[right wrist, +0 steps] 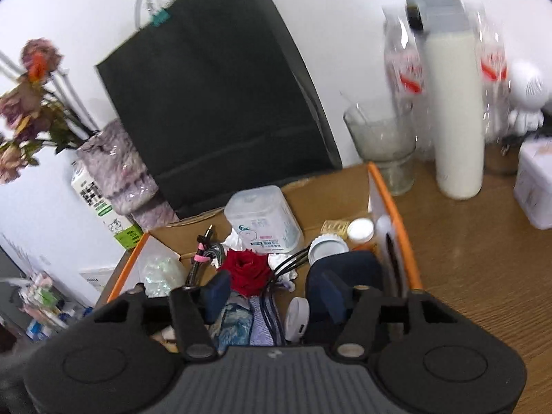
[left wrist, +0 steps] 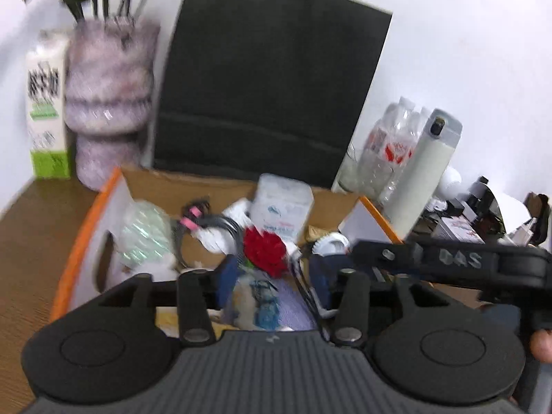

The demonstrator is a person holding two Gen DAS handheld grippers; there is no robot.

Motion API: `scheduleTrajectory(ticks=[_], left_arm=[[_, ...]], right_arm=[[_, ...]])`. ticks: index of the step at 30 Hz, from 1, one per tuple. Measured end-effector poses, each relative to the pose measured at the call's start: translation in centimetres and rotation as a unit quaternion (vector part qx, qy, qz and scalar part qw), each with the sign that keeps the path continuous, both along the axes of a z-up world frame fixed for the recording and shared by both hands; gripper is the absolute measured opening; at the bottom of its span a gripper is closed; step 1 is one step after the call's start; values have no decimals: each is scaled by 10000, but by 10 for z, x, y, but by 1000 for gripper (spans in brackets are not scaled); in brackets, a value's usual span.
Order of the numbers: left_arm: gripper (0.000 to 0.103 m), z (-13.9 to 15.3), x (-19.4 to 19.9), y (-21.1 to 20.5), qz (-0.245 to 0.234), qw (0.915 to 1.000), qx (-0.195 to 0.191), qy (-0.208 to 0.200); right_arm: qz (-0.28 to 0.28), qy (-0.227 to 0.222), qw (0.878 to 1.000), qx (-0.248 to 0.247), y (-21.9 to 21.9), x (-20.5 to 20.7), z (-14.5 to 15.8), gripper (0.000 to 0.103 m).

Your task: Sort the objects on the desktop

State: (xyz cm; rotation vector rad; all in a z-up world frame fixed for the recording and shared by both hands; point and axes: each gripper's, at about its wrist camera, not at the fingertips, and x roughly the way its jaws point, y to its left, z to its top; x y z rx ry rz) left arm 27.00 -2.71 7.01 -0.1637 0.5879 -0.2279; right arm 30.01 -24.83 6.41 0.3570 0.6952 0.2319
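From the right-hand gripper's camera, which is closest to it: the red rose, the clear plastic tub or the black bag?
1. Red rose, just ahead of the right gripper.
2. Clear plastic tub, mid-box behind the rose.
3. Black bag, against the wall.

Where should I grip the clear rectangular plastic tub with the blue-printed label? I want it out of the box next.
Take the clear rectangular plastic tub by its upper half, tool coming from above and pads on its two flat sides. It stands tallest in the orange-edged cardboard box, clear of the cables.

Black paper bag (right wrist: 214,103) w/ teal clip (right wrist: 161,17) behind; fuzzy purple vase (left wrist: 108,100) at left.
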Motion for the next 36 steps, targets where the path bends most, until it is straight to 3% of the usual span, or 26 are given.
scheduleTrajectory(ticks=[4,6,8,11,17,24,31,36], left_arm=[[59,12,-26,1,229,9989,395,-67],[75,14,-49,6,287,9986,431,-71],[80,11,-78,13,411,9982,442,-73],[99,-3,-125,16,454,9982,403,23],[101,-28,-201,10,684,9954,644,160],[103,-41,-267,17,602,9953,753,88],[103,-63,-299,23,629,9941,853,249],[103,-71,-295,25,673,9932,891,341]], right_arm=[[157,-124,9984,-522,5,-30,15,61],[213,-228,9960,-840,8,-51,19,62],[212,-364,9922,-1173,10,-81,20,64],[291,-573,9876,-1435,13,-134,14,66],[358,-730,9820,-1706,21,-221,-10,66],[371,-817,9809,-1723,31,-302,-26,75],[416,-953,9791,-1747,44,-350,-35,79],[475,-878,9795,-1750,50,-353,-46,83]])
